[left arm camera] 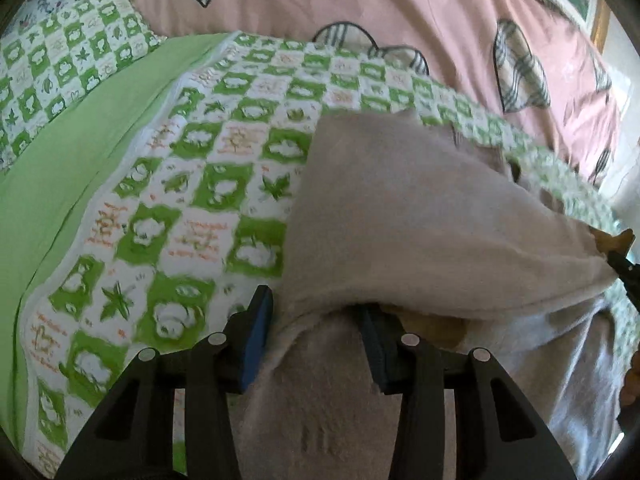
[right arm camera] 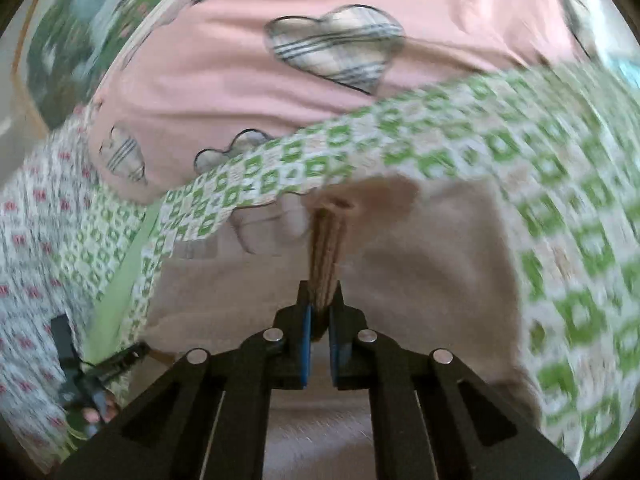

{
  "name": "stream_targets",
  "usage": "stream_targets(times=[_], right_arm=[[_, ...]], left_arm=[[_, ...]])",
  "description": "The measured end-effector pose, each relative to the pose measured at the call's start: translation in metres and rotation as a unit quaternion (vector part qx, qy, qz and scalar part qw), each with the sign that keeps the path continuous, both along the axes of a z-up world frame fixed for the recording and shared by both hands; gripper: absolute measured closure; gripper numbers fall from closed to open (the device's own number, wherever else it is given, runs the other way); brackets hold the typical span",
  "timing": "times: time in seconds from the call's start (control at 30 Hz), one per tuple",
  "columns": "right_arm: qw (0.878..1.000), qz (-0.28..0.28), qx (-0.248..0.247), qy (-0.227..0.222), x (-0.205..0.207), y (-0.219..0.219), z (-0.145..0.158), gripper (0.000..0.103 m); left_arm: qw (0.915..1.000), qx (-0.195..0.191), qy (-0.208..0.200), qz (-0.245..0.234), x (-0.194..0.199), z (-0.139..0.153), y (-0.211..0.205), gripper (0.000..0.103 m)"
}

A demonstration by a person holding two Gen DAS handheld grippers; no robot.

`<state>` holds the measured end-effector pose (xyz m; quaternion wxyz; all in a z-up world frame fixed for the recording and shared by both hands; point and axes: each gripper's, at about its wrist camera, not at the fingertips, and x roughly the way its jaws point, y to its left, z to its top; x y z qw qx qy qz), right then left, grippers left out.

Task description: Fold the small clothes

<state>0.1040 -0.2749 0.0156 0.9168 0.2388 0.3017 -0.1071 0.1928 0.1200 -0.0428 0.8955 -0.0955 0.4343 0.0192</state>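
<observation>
Green-and-white checked bedspread covers the bed, a pink heart-patterned duvet behind it. On it lies a beige garment. The left gripper has a fold bunched between half-open fingers; the right gripper pinches its ribbed edge, which runs straight away from the fingers.

Right wrist view smeared by motion: the checked quilt at the bed's right side was streaked, its motifs unreadable. A dark object low at the left edge was too blurred to identify.

The beige garment covered the right pad of the left gripper; whether the pads pressed the cloth could not be told. The garment ran off the bottom edge of both views.

A dark tip at the right edge, left wrist view, was cut off. The quilt's orange lettering was illegible.
</observation>
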Motion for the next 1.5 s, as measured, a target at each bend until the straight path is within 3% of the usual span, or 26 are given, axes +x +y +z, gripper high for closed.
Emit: stream_targets(times=[0.07,0.17,0.27,0.4,0.53,0.67,0.73,0.8,0.83,0.9,0.97,1.1,1.2,1.3,1.37,1.5], right_arm=[[1.000,-0.008,0.018,0.009,-0.006,-0.008,-0.012,0.095],[0.999,-0.012,0.046,0.017,-0.012,-0.014,-0.024,0.095],[0.999,-0.002,0.034,0.038,-0.012,-0.008,-0.027,0.095],[0.998,0.000,0.016,0.062,-0.023,-0.001,-0.031,0.095],[0.997,0.009,-0.023,0.071,-0.031,0.006,-0.032,0.095],[0.997,0.003,-0.001,0.080,-0.027,-0.005,-0.033,0.093],[0.995,-0.039,-0.023,0.086,-0.033,-0.004,-0.020,0.079],[0.991,-0.094,-0.077,0.052,-0.052,0.002,0.007,0.060],[0.991,-0.099,-0.083,0.029,-0.057,0.006,0.017,0.043],[0.998,-0.027,-0.047,-0.009,-0.043,0.016,0.032,0.027],[0.998,0.064,0.022,-0.007,-0.005,0.025,0.031,0.023],[0.965,0.226,0.134,0.007,0.105,0.053,0.017,0.022],[0.948,0.273,0.157,0.052,0.189,0.073,0.000,0.022],[0.932,0.305,0.147,0.126,0.255,0.096,-0.022,0.016],[0.924,0.320,0.149,0.148,0.276,0.114,-0.029,0.016],[0.868,0.399,0.223,0.191,0.310,0.162,-0.050,0.011]], left_arm=[[0.9999,0.012,0.003,-0.002,-0.005,-0.003,-0.004,0.062],[0.9996,0.019,-0.002,0.020,-0.007,-0.001,0.000,0.073],[0.9988,-0.005,-0.011,0.048,-0.010,0.002,0.012,0.074],[0.9986,0.000,-0.023,0.048,-0.022,0.000,0.008,0.074],[0.9978,-0.023,-0.022,0.058,-0.028,-0.006,0.015,0.073],[0.9975,-0.031,-0.027,0.058,-0.029,-0.007,0.017,0.072],[0.9968,-0.040,-0.032,0.061,-0.029,-0.008,0.020,0.071],[0.9959,-0.051,-0.037,0.065,-0.031,-0.009,0.022,0.071],[0.9957,-0.053,-0.039,0.065,-0.031,-0.010,0.023,0.071],[0.9955,-0.053,-0.042,0.066,-0.031,-0.010,0.022,0.071],[0.9955,-0.051,-0.045,0.067,-0.032,-0.010,0.021,0.071],[0.9945,-0.063,-0.050,0.067,-0.034,-0.011,0.024,0.070],[0.9937,-0.071,-0.055,0.067,-0.036,-0.012,0.025,0.070],[0.9933,-0.073,-0.060,0.066,-0.036,-0.012,0.026,0.070],[0.9928,-0.076,-0.065,0.064,-0.037,-0.013,0.026,0.070],[0.9916,-0.086,-0.073,0.062,-0.039,-0.014,0.027,0.070]])
